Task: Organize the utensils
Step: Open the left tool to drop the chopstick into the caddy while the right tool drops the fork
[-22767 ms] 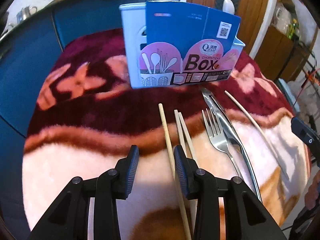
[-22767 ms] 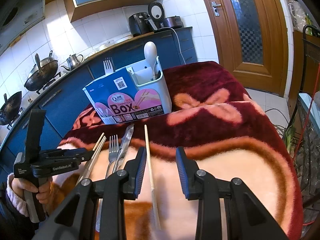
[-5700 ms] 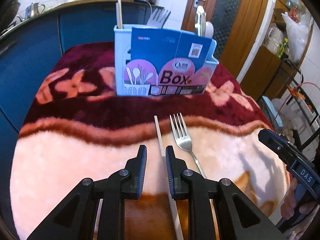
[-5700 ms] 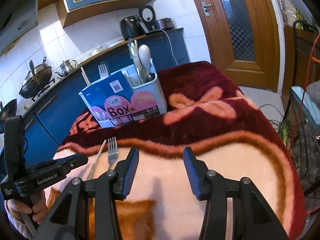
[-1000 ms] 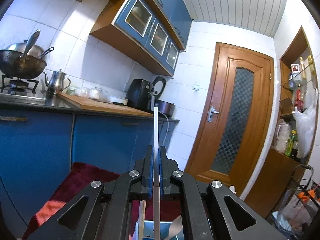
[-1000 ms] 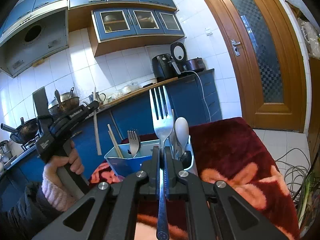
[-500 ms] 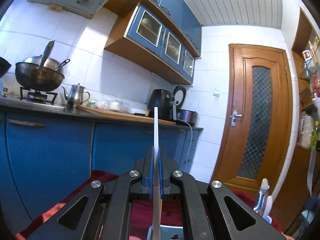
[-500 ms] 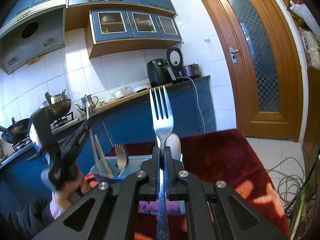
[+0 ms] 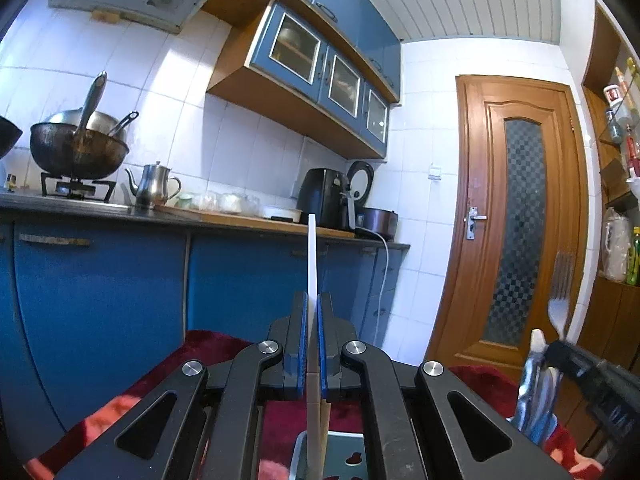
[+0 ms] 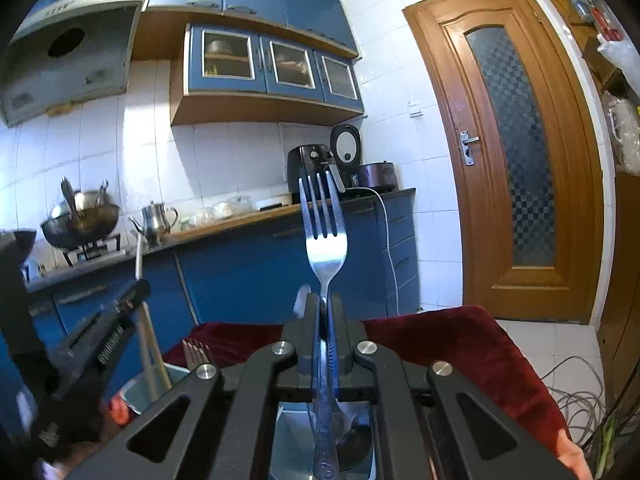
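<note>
In the left wrist view my left gripper [image 9: 312,300] is shut on a pale chopstick [image 9: 311,256] that stands upright between the pads. Its lower end hangs over the grey-blue utensil box [image 9: 340,446]. In the right wrist view my right gripper [image 10: 325,300] is shut on a steel fork [image 10: 325,240], tines up, handle down into a box compartment [image 10: 288,432] where a spoon [image 10: 354,440] lies. The left gripper [image 10: 136,292] shows blurred at the left, over chopsticks [image 10: 154,360] and fork tines [image 10: 196,354] standing in the box. The fork [image 9: 560,304] shows blurred at the left view's right edge.
The box stands on a table covered by a dark red blanket [image 10: 440,340]. Behind it runs a blue kitchen counter [image 9: 240,280] with a wok, a kettle and an air fryer. A wooden door [image 10: 520,160] is at the right, with cables [image 10: 576,396] on the floor.
My right gripper has carried the fork sideways, over a box compartment. My left gripper has sunk a little with the chopstick. The fork has come into the left view.
</note>
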Motion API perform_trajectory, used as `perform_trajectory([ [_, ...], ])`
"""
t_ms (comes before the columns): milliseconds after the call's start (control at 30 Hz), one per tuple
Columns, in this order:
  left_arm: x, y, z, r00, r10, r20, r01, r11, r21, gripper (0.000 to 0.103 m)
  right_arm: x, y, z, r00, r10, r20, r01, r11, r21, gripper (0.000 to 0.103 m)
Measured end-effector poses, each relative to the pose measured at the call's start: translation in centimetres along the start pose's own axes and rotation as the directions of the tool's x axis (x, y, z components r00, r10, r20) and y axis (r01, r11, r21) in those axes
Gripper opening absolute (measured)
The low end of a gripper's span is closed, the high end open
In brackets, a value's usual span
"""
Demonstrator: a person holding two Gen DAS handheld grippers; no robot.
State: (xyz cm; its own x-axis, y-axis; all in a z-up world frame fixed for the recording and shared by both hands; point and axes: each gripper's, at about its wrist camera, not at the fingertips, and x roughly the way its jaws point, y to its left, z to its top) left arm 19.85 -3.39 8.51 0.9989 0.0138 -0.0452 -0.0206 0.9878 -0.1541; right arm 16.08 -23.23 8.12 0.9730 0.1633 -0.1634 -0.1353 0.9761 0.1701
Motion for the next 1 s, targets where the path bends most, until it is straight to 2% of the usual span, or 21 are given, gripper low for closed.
perform_trajectory([
  [233, -0.2, -0.2, -0.4, 0.999, -0.021, -0.036, 0.023, 0.999, 0.031, 0.004, -0.3, -0.2, -0.8, 0.998, 0.003, -0.055, -0.004, 1.000, -0.020, 0.007],
  [400, -0.5, 0.3, -0.3, 0.994, -0.054, -0.098, 0.056, 0.998, 0.019, 0.004, -0.7, -0.1, -1.2, 0.994, 0.013, -0.108, -0.016, 1.000, -0.026, 0.007],
  [500, -1.0, 0.5, -0.3, 0.991, -0.059, -0.120, 0.062, 0.998, 0.020, 0.008, -1.1, -0.3, -1.1, 0.994, 0.009, -0.109, -0.011, 1.000, -0.014, 0.019],
  [567, -1.5, 0.7, -0.2, 0.989, -0.066, -0.132, 0.069, 0.997, 0.022, 0.016, -1.5, -0.3, -0.9, 0.995, 0.012, -0.102, -0.012, 1.000, 0.002, 0.021],
  [833, -3.9, 1.3, 0.8, 0.982, -0.098, -0.162, 0.102, 0.995, 0.017, 0.019, -3.7, 0.2, -0.3, 0.997, 0.021, -0.079, -0.019, 1.000, 0.018, 0.028],
  [900, -4.6, 1.4, 1.1, 0.978, -0.111, -0.175, 0.116, 0.993, 0.015, 0.026, -4.4, 0.4, 0.0, 0.997, 0.024, -0.073, -0.022, 0.999, 0.024, 0.030],
  [1000, -6.1, 1.5, 1.7, 0.975, -0.128, -0.183, 0.132, 0.991, 0.014, 0.028, -5.6, 0.8, 0.3, 0.997, 0.027, -0.065, -0.025, 0.999, 0.033, 0.032],
])
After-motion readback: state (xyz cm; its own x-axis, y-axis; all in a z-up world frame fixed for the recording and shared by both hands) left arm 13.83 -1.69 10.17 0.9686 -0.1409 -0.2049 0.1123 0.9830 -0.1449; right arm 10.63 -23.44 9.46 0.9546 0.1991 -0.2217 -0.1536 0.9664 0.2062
